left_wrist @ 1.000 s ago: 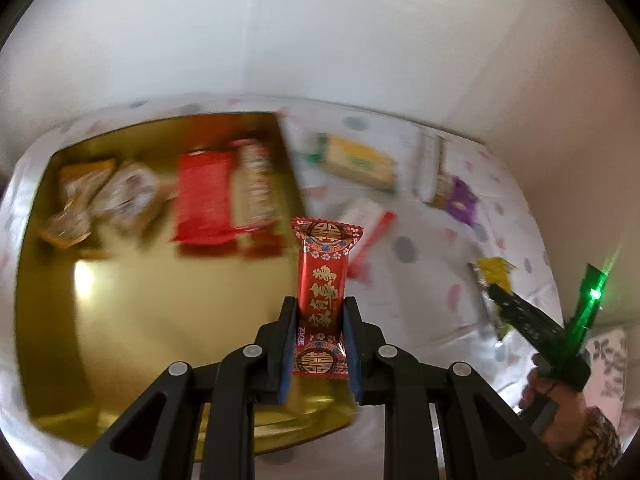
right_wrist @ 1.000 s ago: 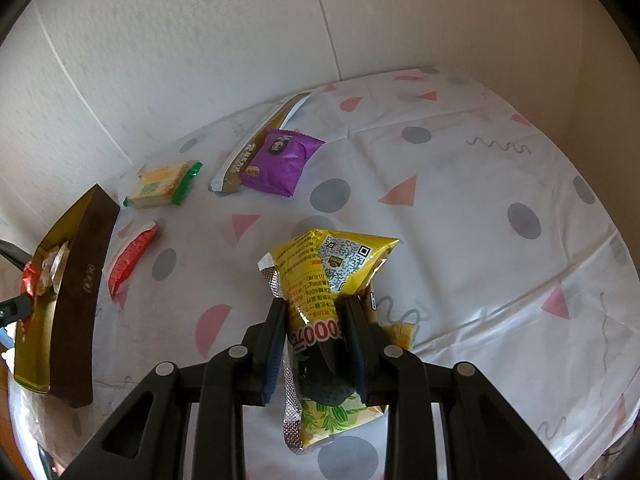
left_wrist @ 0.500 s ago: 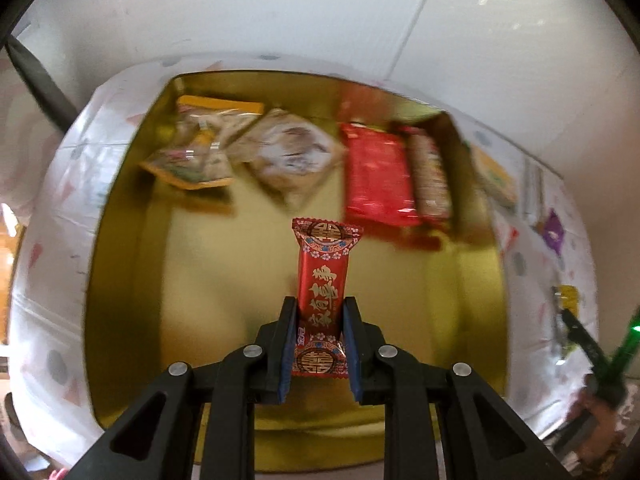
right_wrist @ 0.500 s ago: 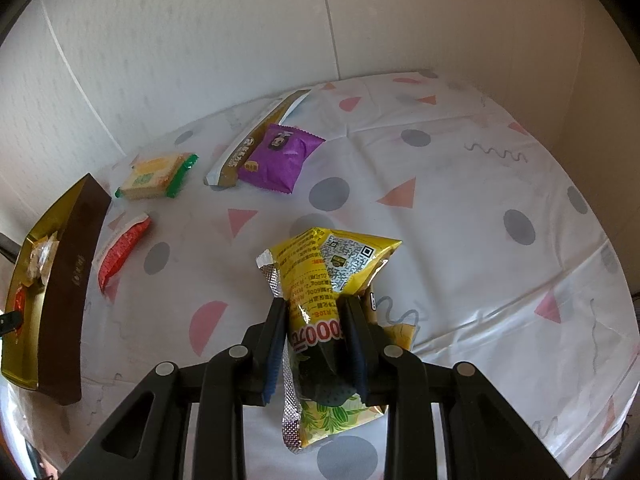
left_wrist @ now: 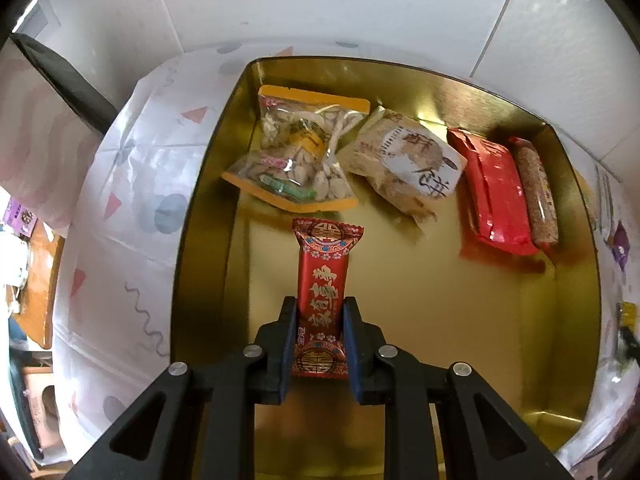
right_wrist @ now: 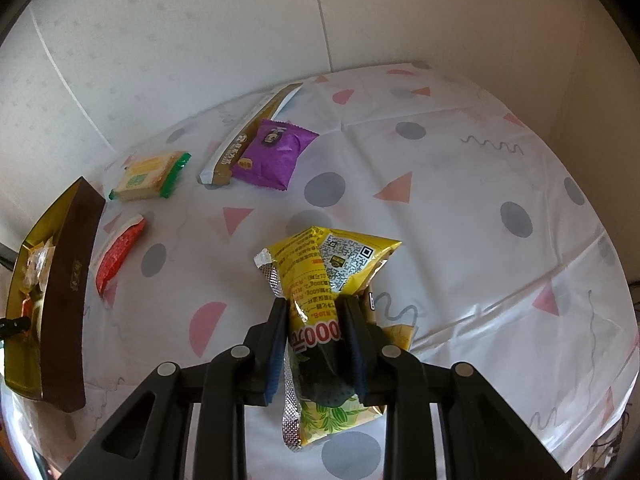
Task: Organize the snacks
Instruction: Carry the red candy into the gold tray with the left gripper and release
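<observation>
Four snacks are boxed in the gold tin (left_wrist: 208,184); the left gripper (left_wrist: 319,330) is clamped on a red candy bar (left_wrist: 322,280) over it, the right gripper (right_wrist: 316,330) on a yellow packet (right_wrist: 320,276); four packets are left on the counter (right_wrist: 460,184).

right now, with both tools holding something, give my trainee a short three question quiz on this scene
1. True or false: the left tool is shut on a red candy bar above the gold tin.
2. How many snacks already lie inside the tin?
3. Multiple choice: the right tool grips which item? A) purple packet B) yellow snack bag C) green-edged cracker pack

Key:
1. True.
2. Four: a clear nut bag, a beige pastry pack, a red packet and a brown bar.
3. B, the yellow snack bag; the purple packet and cracker pack lie on the tablecloth.
</observation>
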### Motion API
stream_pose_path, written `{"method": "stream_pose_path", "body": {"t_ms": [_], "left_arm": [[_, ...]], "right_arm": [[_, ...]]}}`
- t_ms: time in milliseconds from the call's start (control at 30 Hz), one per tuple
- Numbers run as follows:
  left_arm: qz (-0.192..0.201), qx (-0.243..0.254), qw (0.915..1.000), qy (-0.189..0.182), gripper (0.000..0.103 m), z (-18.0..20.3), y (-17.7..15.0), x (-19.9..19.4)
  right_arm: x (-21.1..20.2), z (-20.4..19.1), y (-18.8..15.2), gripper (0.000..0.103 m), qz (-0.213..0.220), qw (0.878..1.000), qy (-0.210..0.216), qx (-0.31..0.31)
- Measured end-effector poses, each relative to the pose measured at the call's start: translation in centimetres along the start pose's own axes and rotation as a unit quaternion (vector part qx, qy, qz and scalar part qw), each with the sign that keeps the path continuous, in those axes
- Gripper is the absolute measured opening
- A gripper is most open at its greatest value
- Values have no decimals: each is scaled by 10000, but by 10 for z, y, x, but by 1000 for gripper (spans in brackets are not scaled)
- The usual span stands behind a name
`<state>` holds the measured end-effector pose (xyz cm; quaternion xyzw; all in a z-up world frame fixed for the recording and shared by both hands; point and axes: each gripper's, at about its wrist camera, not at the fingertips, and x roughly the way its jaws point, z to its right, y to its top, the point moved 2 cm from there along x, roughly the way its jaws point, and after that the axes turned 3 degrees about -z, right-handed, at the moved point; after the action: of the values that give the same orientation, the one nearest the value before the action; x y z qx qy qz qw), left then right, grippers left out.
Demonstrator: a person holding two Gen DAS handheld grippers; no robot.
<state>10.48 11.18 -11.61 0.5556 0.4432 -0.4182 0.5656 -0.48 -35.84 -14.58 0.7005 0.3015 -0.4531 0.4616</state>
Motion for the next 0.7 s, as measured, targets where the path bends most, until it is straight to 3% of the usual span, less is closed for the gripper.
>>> {"method": "stream_pose_path", "body": {"t_ms": [367, 400, 500, 667, 700], "left_arm": [[96, 129, 9994, 319, 25, 7, 10, 9], [107, 112, 9992, 359, 26, 7, 10, 9], [212, 1, 9991, 372, 47, 6, 8, 0], [451, 27, 9983, 380, 47, 11, -3, -17], [448, 56, 9982, 399, 42, 12, -4, -17]], "right_arm": [[1, -3, 0, 27, -15, 10000, -79, 15], [1, -2, 0, 27, -16, 10000, -75, 10], [1, -2, 0, 27, -21, 10000, -61, 18], [0, -2, 1, 24, -36, 10000, -9, 75], [0, -2, 1, 23, -48, 9999, 29, 88]]}}
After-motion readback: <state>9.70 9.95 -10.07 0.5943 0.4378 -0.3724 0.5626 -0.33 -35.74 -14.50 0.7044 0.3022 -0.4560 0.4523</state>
